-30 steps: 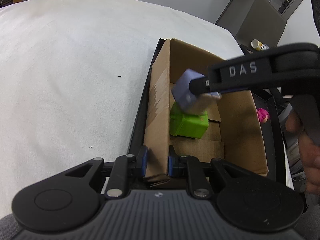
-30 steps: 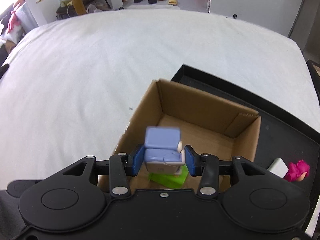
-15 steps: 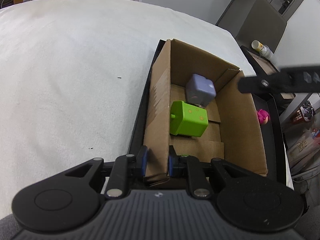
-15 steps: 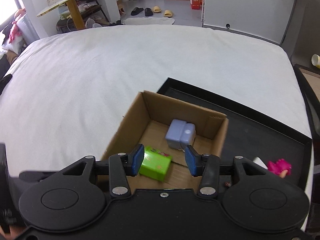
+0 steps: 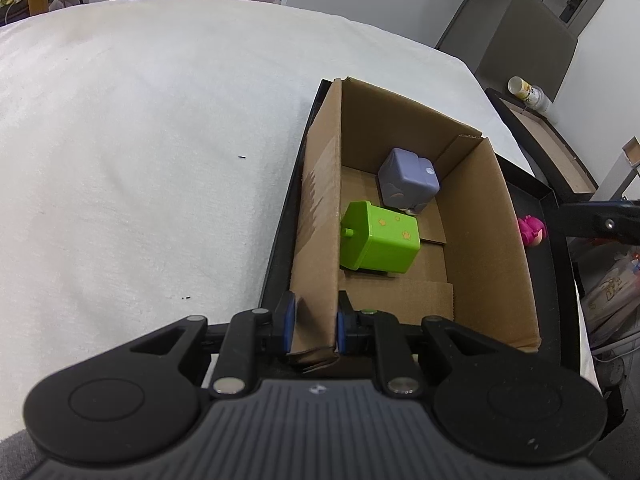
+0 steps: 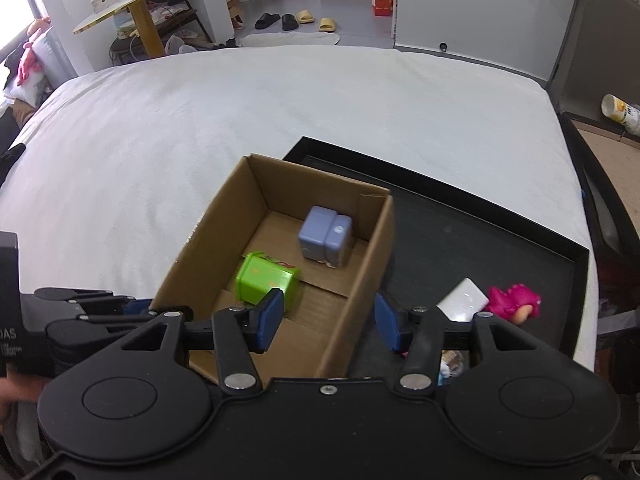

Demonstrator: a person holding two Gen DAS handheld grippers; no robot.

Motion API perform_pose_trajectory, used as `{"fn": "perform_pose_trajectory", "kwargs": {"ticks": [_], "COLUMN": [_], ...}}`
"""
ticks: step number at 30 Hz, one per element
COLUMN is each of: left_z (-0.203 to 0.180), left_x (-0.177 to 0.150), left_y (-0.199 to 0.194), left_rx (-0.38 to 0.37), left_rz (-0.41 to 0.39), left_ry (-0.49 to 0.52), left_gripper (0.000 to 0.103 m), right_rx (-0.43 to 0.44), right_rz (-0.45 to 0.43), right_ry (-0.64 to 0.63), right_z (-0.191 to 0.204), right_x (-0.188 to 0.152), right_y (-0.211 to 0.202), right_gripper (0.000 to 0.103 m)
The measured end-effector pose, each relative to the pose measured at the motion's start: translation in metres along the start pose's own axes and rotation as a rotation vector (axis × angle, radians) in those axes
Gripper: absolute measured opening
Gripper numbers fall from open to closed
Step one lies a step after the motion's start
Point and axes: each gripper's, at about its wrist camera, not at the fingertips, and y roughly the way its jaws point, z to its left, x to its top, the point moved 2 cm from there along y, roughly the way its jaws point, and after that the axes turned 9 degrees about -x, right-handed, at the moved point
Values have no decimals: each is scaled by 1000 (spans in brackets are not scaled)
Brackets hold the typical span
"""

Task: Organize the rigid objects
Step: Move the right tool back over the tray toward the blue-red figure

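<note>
White cloth (image 6: pixel 240 120) covers the wide surface, bare across its left part; a black tray (image 6: pixel 500 248) lies toward its right edge. Left gripper (image 5: pixel 313 326) is clamped on the near left wall of the cardboard box (image 5: pixel 492 248), one blue pad outside the wall and one inside, pressing the cardboard between them. That box stands open-topped on the left part of the tray, its left wall running along the tray's left rim. Inside it, the green cube toy (image 5: pixel 378 242) lies tipped on its side near the left wall, about midway along the box floor. Behind it, toward the far right corner of the box, sits the lavender cube toy (image 5: pixel 408 184), close to the green one; whether they touch cannot be told. Right gripper (image 6: pixel 328 320) hangs above the near right wall of the box with its jaws apart and nothing between the pads; they have just been opening wider. Right of the box, on the bare tray floor near the tray's right rim, a flat white block (image 6: pixel 462 304) lies just beside a pink figure (image 6: pixel 514 304). Off the tray, past the right edge of the cloth, a paper cup (image 6: pixel 622 114) lies on its side.
</note>
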Motion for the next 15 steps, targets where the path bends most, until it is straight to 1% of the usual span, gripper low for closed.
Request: {"fn": "perform_pose_trajectory", "kwargs": {"ticks": [5,7,9,15], "left_z": [-2,-2,-3,-5], "left_x": [0,-1,-1,0], "left_y": [0,0,0,1], "left_rx": [9,15,21,35], "left_rz": [-3,-2,-2,0], "left_ry": [0,3,9,10], "left_gripper": [18,18,18,18], "right_rx": [-7,-11,-19,-25], "right_rz": [2,2,-1,17], "right_ry": [38,51,68,152], "right_z": [-22,-32,-41,-68], "right_x": [-10,-14,-19,-34], "right_y": [-2,-2,0,12], "right_gripper": [54,60,61,61]}}
